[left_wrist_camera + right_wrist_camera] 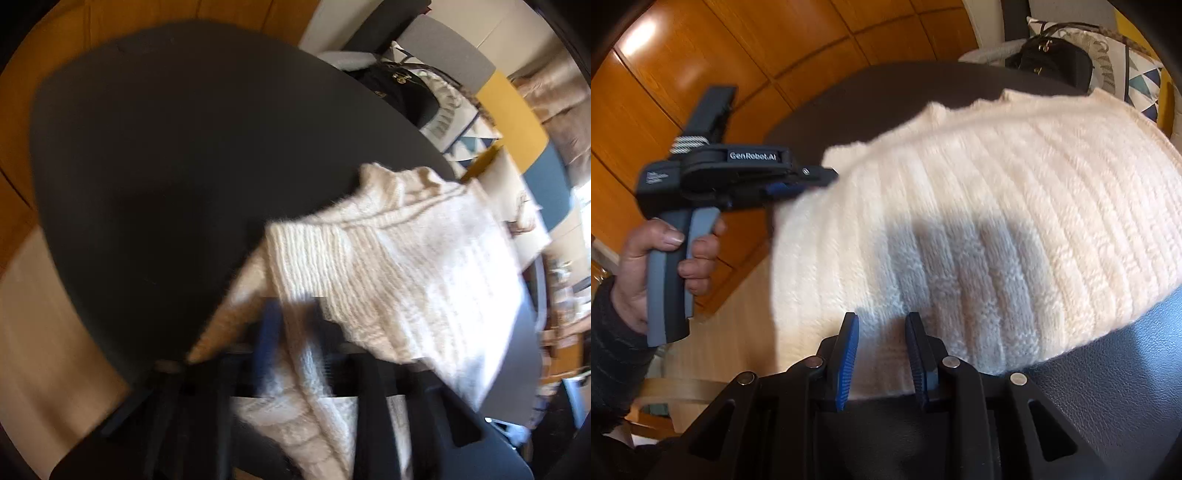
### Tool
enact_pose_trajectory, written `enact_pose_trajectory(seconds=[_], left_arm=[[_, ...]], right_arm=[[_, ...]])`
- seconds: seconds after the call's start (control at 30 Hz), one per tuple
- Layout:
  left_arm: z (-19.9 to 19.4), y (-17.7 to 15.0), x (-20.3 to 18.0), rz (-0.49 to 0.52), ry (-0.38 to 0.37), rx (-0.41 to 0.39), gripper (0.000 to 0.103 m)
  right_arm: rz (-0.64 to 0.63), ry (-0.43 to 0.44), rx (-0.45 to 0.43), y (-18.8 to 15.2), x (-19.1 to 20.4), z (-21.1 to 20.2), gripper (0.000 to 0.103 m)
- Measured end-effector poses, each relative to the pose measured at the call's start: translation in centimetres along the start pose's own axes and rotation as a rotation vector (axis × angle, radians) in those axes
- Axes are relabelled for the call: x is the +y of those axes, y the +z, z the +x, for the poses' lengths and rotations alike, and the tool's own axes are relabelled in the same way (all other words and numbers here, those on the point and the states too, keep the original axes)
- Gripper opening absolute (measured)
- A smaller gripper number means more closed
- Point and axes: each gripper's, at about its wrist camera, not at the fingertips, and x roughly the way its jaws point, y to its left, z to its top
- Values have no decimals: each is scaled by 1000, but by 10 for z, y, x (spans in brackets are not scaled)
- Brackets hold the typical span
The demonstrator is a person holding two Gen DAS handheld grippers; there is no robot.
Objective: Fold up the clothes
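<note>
A cream ribbed knit sweater [979, 221] lies on the dark table [886, 92], hanging over its near edge. In the left wrist view the sweater [406, 266] is lifted, and my left gripper [291, 332] is shut on a fold of it that runs down between the blue-padded fingers [267, 332]. The left gripper also shows in the right wrist view [820, 177], held in a hand, its tip on the sweater's left edge. My right gripper [882, 332] is open, its fingers [846, 354] either side of the sweater's near hem.
A black handbag [1056, 62] and patterned cushions [1137, 74] sit past the table's far edge. Orange wood panelling [738, 55] is on the left. The table's left half [147, 147] is bare in the left wrist view.
</note>
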Motion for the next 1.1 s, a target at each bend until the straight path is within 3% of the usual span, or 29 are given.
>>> enact_pose_trajectory(seconds=[0.2, 0.37, 0.5, 0.6, 0.63, 0.9, 0.97, 1.1], left_arm=[[-19, -4, -2, 3, 85, -88, 4], [-13, -9, 12, -13, 161, -70, 0], [-22, -12, 37, -127, 5, -57, 0], [-28, -7, 41, -139, -99, -47, 18], [-26, -6, 42, -148, -103, -31, 23], [-1, 8, 50, -215, -111, 93, 24], [0, 11, 53, -246, -106, 96, 24], [-6, 9, 44, -197, -87, 62, 24]], right_arm=[[4, -25, -6, 6, -9, -6, 26], [31, -68, -21, 9, -23, -13, 26], [36, -55, -30, 10, -29, -15, 26], [42, -42, -34, 12, -32, -18, 26], [39, -43, -29, 12, -32, -17, 26], [23, -49, -43, 8, -29, -29, 26], [22, -51, -50, 8, -30, -33, 26], [35, -56, -64, 11, -35, -34, 26]])
